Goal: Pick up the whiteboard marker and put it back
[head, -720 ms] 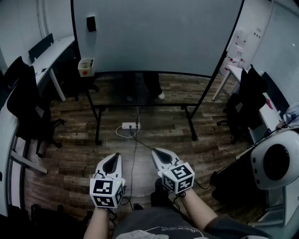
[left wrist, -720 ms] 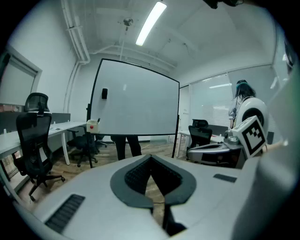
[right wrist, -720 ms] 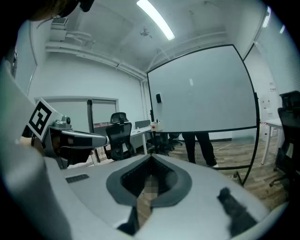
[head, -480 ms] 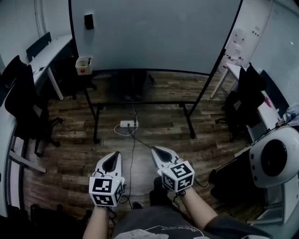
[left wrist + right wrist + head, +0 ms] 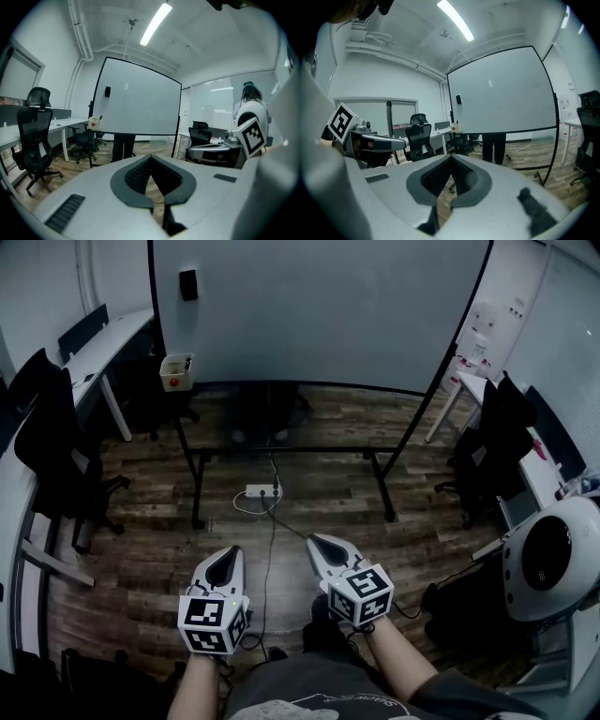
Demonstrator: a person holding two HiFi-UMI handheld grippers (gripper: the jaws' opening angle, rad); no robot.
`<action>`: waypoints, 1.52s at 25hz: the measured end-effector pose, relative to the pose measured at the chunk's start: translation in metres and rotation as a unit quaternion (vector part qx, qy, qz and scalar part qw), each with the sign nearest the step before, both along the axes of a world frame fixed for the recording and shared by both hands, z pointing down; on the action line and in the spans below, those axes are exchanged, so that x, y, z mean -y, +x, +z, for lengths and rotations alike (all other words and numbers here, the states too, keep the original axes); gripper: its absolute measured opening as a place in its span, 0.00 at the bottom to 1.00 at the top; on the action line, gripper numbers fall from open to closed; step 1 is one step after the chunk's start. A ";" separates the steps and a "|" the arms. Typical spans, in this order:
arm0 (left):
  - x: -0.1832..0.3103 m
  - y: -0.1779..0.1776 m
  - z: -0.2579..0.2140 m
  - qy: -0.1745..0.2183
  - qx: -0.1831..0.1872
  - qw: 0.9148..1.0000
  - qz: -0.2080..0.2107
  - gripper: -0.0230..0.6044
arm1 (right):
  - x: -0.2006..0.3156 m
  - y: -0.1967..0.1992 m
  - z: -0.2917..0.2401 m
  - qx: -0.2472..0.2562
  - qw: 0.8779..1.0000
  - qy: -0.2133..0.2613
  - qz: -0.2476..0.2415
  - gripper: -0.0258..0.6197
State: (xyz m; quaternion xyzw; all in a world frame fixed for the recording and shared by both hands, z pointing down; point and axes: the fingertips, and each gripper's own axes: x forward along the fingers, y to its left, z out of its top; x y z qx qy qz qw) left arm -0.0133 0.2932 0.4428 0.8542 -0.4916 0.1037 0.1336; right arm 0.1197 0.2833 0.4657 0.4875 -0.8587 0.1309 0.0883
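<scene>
Person mostly behind whiteboard

No words, numbers or brand names can be read. In the head view, the cube on the left gripper, at seven o'clock, and the cube on the right gripper, at five o'clock, bear black-and-white square marker patterns, not lettering. Pale print on the person's dark shirt, at six o'clock, is too blurred to read. The sheets on the wall at two o'clock are too small.
</scene>
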 end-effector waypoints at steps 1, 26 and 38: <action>0.001 -0.003 0.000 0.001 -0.002 1.000 -0.001 0.06 | 0.001 -0.001 0.000 0.003 1.000 0.001 0.002 0.07; 0.166 -0.033 0.017 -0.027 0.002 0.997 -0.066 0.06 | 0.203 -0.024 0.016 0.030 0.998 -0.016 -0.049 0.08; 0.272 -0.021 0.012 -0.030 0.001 0.994 -0.103 0.06 | 0.321 -0.015 0.011 0.029 0.995 -0.018 -0.092 0.08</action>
